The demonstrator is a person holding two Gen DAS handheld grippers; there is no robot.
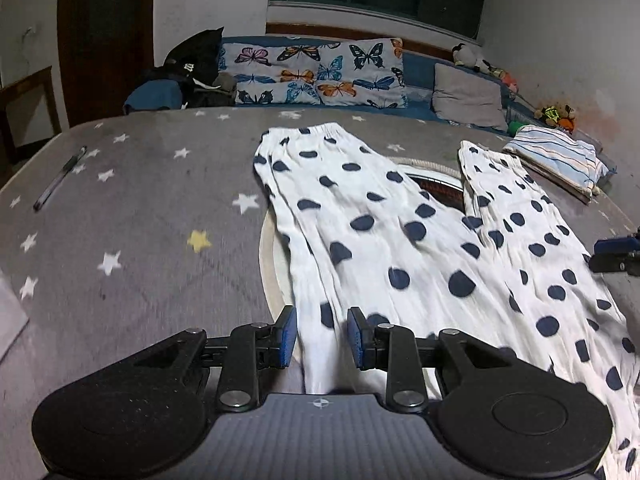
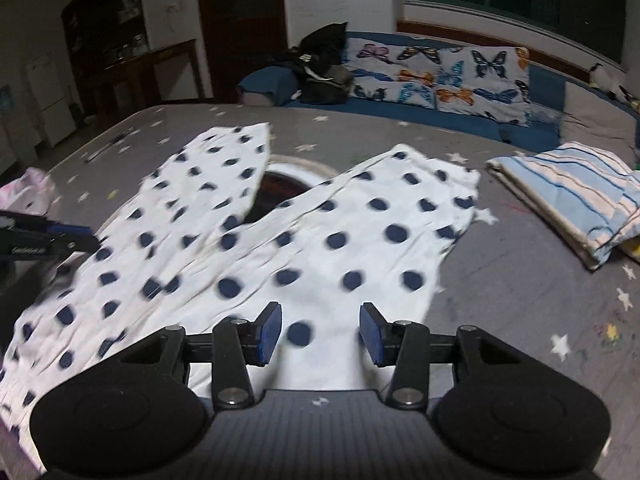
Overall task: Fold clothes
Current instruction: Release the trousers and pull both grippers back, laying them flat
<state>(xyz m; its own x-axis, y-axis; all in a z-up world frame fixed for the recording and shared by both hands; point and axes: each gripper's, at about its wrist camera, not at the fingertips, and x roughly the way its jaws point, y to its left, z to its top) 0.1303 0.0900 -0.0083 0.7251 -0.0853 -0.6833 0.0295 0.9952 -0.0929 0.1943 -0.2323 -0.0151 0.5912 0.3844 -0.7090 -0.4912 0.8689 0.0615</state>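
While I look through the left wrist camera first, each line below keeps to one view.

Left view, hidden: the near end of the polka-dot trousers (image 1: 400, 240) runs under the left gripper (image 1: 322, 338) body, so I cannot see where the cloth ends; a round pale-rimmed object (image 1: 434, 178) is mostly covered by the legs.
Left view, cut off: only the tip of the right gripper (image 1: 616, 254) shows at the right edge.
Left view, grip: jaws stand partly apart with white fabric rising between the blue pads; I cannot tell whether they pinch it.
Left view, only here: a pen (image 1: 60, 178) on the grey star-print cover (image 1: 140, 220), and soft toys (image 1: 558, 114) by the wall.

Right view, hidden: motion blur smears the dots; the trousers' near edge passes under the right gripper (image 2: 320, 334).
Right view, grip: pads set apart, cloth lying between them, not visibly pressed.
Right view, only here: dark shelving (image 2: 104, 20) at left, and the left gripper (image 2: 48, 240) over the trousers' left part.
Both views: folded striped cloth (image 2: 572, 196) lies well right of the trousers.
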